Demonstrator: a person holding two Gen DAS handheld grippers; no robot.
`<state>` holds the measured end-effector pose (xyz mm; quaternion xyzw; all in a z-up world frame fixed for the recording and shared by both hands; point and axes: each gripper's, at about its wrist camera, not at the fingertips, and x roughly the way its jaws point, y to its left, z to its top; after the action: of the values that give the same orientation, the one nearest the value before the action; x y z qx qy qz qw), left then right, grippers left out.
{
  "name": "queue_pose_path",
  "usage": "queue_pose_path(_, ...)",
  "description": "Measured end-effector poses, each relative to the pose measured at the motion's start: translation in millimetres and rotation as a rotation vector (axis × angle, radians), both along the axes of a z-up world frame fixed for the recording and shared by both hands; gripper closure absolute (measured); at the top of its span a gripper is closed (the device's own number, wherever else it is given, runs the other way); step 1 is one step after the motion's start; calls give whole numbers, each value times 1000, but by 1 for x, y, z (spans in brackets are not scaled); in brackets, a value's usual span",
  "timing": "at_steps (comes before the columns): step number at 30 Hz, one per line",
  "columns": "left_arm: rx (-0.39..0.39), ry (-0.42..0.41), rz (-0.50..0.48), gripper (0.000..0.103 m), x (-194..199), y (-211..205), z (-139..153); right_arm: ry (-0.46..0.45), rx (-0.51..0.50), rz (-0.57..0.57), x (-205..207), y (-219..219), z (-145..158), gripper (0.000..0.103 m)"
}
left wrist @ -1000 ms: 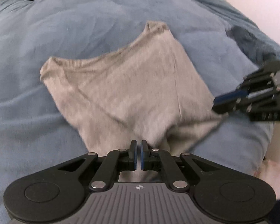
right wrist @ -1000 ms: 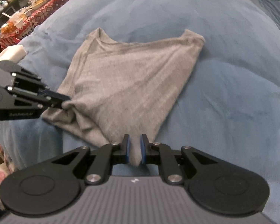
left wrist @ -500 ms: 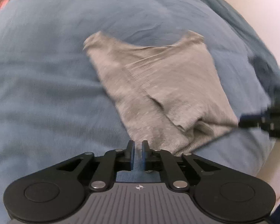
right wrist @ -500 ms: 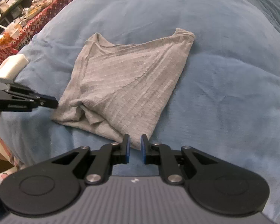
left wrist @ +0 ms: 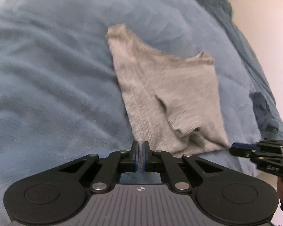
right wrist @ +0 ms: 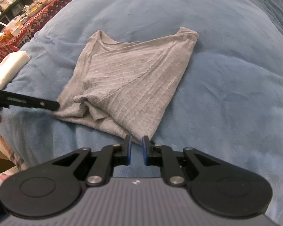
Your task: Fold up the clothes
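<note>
A grey ribbed top (left wrist: 169, 94) (right wrist: 132, 79) lies folded on the blue blanket (left wrist: 47, 75) (right wrist: 226, 75), with a loose flap bunched near its front edge. My left gripper (left wrist: 140, 144) (right wrist: 54, 105) sits at the top's near left corner. Its jaws are closing to a thin slit, and the hem runs into that slit. My right gripper (right wrist: 136, 139) (left wrist: 234, 148) rests at the near right corner. Its jaws stand a little apart. The cloth's tip lies just at the fingertips, and blanket shows through the gap behind it.
A dark blue cloth lump (left wrist: 264, 113) lies at the bed's right edge beside a pale wall (left wrist: 264, 28). A white block (right wrist: 9, 67) sits on the bed's left edge. Beyond it stands a cluttered table with a red patterned cover (right wrist: 28, 18).
The top, held up by both grippers a second ago, now lies flat. My left gripper let go, rolled and shifted to the left corner. The cloth has slid out of the right jaws.
</note>
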<state>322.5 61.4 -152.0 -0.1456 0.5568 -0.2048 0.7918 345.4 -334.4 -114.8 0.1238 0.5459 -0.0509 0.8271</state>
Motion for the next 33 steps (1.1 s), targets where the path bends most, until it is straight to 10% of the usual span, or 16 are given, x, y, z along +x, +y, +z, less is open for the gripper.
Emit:
queue_pose_path(12,16,40,-3,93,14,5,-6,-31,-2,22,-1,-2,7,90)
queue_pose_path(16,-38,13,47,75,28,20,4,-23,12,-4,-2,-3,4,90)
queue_pose_path(33,-185,77,141,76,83,26,-50,-3,9,-12,1,-10,-1,89)
